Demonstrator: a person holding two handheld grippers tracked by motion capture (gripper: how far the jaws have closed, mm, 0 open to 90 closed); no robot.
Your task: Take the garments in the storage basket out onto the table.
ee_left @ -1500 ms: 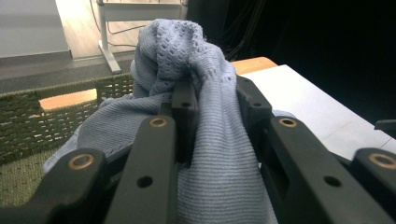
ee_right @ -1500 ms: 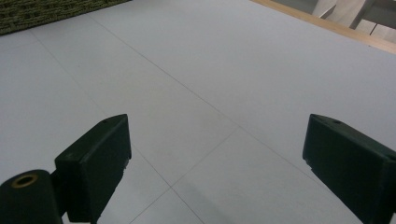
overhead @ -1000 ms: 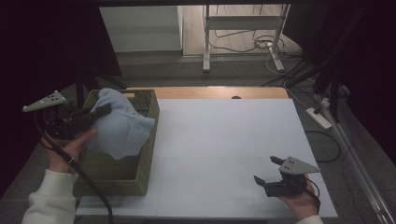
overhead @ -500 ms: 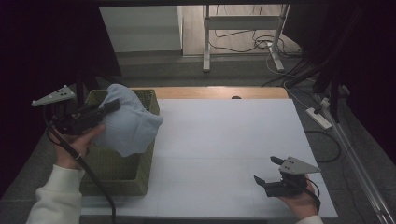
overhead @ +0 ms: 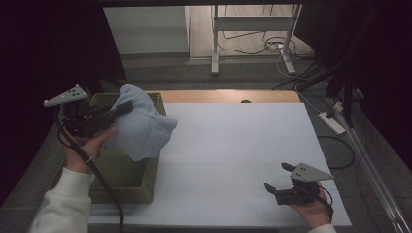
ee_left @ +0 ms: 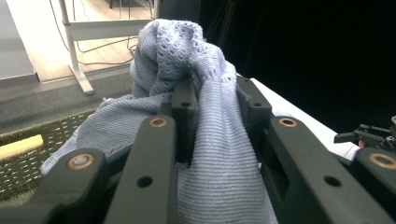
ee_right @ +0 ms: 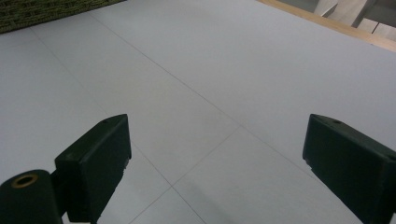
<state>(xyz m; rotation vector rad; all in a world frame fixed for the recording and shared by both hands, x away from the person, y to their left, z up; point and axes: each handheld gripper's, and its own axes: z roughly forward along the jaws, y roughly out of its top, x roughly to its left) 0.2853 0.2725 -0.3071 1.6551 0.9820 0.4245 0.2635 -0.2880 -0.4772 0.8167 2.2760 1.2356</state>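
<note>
Left tool (overhead: pixel 127 106) clamps a bunched, pale-blue knitted cloth (overhead: pixel 141 127), draped above the basket (overhead: pixel 127 180).

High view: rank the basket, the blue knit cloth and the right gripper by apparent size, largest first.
1. Basket, partly hidden by the cloth.
2. Blue knit cloth.
3. Right gripper, clearly smallest.

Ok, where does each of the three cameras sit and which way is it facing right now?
High view: above the person's side, facing forward and down on the white table; both forearms and grippers show.
Left gripper view: rides the left gripper, looking along jaws clamped on the pale blue knitted cloth.
Right gripper view: rides the right gripper, looking down at the tabletop between open jaws.
Shared: the green woven basket shows in all three.
</note>
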